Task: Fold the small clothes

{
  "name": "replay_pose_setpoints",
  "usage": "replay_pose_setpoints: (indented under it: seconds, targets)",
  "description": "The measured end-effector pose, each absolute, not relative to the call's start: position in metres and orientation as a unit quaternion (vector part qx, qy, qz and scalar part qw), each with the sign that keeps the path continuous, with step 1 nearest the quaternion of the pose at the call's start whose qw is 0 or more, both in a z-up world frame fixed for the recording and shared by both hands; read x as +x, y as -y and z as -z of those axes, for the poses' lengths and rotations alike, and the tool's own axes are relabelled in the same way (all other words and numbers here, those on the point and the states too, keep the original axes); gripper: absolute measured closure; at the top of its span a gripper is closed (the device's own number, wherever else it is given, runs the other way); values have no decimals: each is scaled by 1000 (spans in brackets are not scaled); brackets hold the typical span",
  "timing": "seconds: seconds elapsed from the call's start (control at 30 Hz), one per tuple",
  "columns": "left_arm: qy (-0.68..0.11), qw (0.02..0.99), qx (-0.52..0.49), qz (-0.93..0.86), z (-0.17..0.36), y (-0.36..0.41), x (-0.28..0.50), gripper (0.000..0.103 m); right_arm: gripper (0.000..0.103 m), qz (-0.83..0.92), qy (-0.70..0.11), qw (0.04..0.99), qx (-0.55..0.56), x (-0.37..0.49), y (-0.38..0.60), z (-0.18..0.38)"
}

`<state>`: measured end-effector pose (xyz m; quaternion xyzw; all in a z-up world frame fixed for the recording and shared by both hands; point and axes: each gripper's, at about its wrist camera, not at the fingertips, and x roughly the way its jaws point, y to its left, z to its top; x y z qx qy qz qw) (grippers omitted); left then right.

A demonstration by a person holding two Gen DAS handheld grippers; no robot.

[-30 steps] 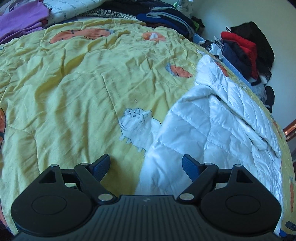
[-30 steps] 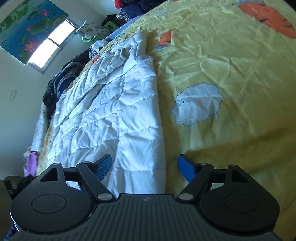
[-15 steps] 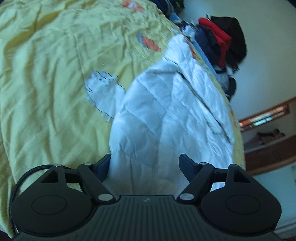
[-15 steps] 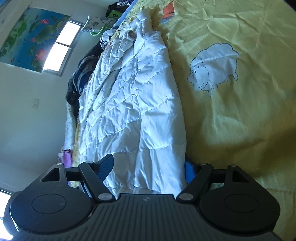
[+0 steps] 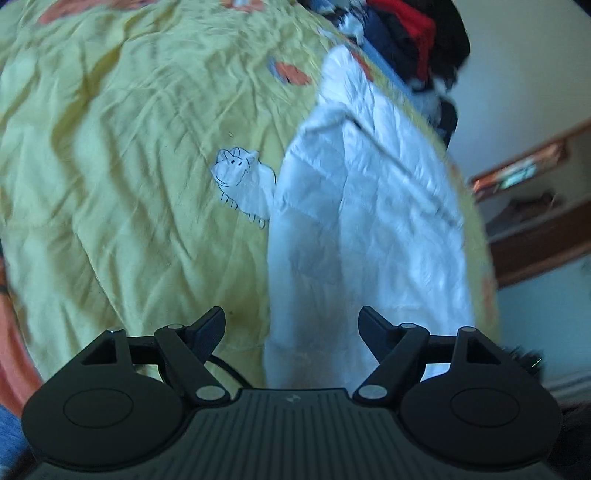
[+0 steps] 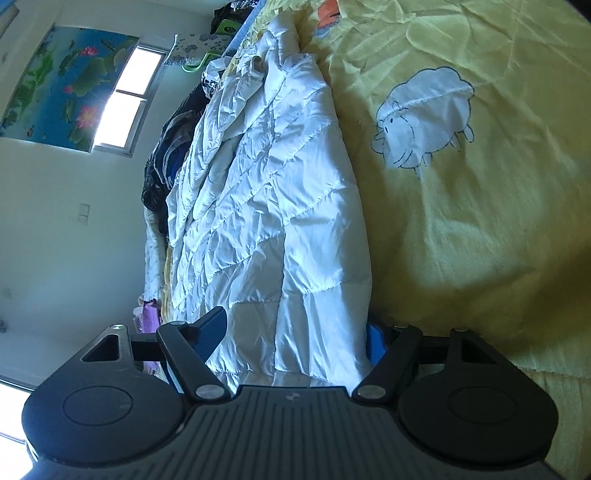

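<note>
Spreading across both views is a yellow bedspread [image 5: 122,173] with a sheep print, carrying a white quilted jacket [image 6: 273,206] that is lying lengthwise along one edge of the bedspread, with piled clothes [image 5: 402,33] beyond. It is looking puffy, light and slippery (likely to slump if pinched thinly), so the hem corners seem the best hold. Both claws are standing apart: the left gripper [image 5: 291,325] and the right gripper [image 6: 295,332] are each straddling the near hem, pads not pressing.

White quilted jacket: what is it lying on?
The white quilted jacket lies on a yellow bedspread printed with white sheep. Whatever is beneath the jacket itself is covered.
</note>
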<state>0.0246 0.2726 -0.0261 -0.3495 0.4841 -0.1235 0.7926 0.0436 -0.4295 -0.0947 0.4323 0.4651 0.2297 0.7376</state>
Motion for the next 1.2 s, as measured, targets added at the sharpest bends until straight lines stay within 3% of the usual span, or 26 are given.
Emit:
replay_pose_setpoints:
  seconds: [0.13,0.33,0.7,0.73,0.8,0.87,0.97,1.03,1.17,1.2]
  targets:
    - [-483,763,-415,114,53,-267,31,22,25,-227,-467,738,432,43,428,94]
    - [-482,751,-431,134,63,-251,40,21,24,-224,-482,737,418,41,425,90]
    - [-503,764,-369,168,50,-206,52,30,23,-229,-484,728,428,33,427,90]
    - [-502,766,-366,169,48,-204,53,32,23,-231,-484,726,431,32,428,91]
    - [-503,771,-355,163,46,-201,56,57,24,-234,-484,720,439,30,431,92]
    - [-508,773,-346,161,46,-198,57,67,33,-238,-485,719,437,29,430,93]
    - [-513,770,-341,165,46,-196,57,66,53,-240,-493,721,425,25,426,95]
    - [-513,769,-339,173,47,-193,57,64,53,-245,-499,713,427,22,423,99]
    - [-524,761,-343,172,52,-194,55,63,63,-248,-499,713,426,13,417,104]
    - [-526,757,-347,174,53,-196,55,58,63,-248,-496,710,433,12,419,105]
